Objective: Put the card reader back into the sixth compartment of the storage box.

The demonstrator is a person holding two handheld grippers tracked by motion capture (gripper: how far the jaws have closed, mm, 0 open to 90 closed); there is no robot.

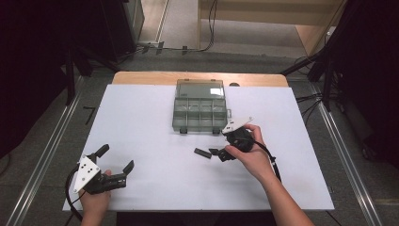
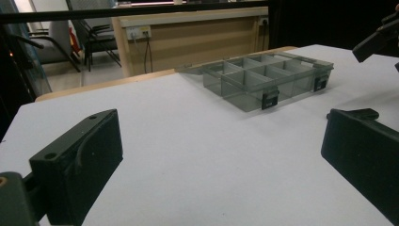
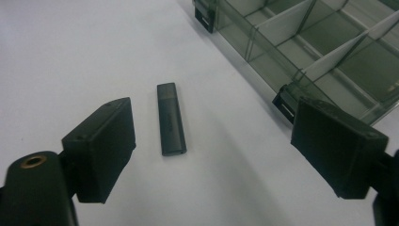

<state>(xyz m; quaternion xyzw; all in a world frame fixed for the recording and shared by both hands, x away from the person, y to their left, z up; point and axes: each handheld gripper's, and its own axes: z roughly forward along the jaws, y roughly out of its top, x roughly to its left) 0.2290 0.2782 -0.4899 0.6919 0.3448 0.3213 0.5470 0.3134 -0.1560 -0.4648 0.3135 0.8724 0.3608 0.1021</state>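
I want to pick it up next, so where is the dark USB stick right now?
The USB stick lies flat on the white table, in front of the organizer box and just left of the right claw, untouched.

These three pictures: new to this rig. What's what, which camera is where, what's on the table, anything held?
No robot arm here: a person holds a hand-held two-jaw gripper in each hand. The high view looks down from above the person's side of the table. There, the left gripper rests near the front left corner and the right gripper reaches toward a small dark stick, like a USB drive.

The other two pictures come from cameras riding on each gripper, looking along its black jaws. The right gripper view shows the stick lying flat ahead of the open jaws, untouched. Beside it stands a clear compartment box, lid open and, as far as visible, empty. Nothing is held.
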